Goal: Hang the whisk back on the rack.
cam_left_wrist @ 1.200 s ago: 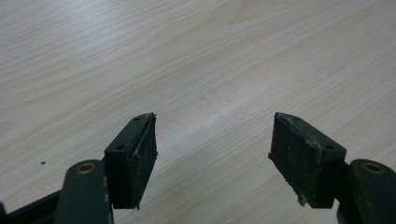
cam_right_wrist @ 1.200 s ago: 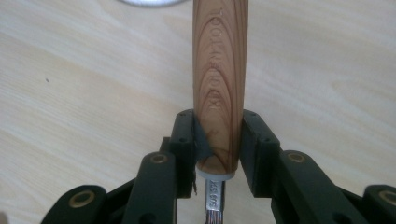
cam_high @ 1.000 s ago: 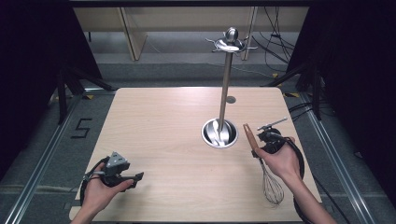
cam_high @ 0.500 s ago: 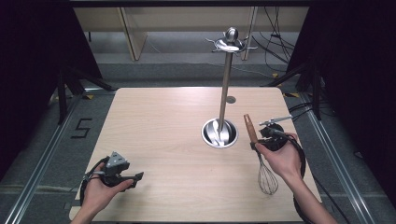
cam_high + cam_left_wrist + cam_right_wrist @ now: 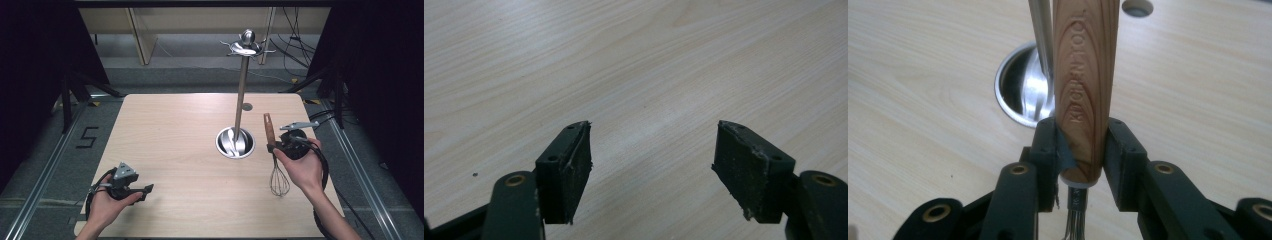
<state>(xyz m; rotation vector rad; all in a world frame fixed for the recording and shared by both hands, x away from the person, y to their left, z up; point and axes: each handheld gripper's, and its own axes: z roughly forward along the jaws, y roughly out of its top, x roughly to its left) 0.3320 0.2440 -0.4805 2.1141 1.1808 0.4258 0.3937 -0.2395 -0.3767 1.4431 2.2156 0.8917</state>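
The right gripper (image 5: 274,148) clamps the whisk (image 5: 277,165) by its wooden handle, wires hanging down, at four o'clock from the stand (image 5: 241,90). Grasping looks done; hanging it on the stand's hooks remains. The left gripper (image 5: 146,190) rests wide open on the surface (image 5: 175,135).

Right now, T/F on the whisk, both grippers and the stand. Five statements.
1. The right gripper is shut on the whisk by its wooden handle. True.
2. The left gripper holds a spoon. False: its jaws are open with nothing between them.
3. The whisk hangs from the stand. False: the right gripper holds it beside the stand.
4. The whisk's wire end points toward the person. True.
5. The stand's base is square. False: round.
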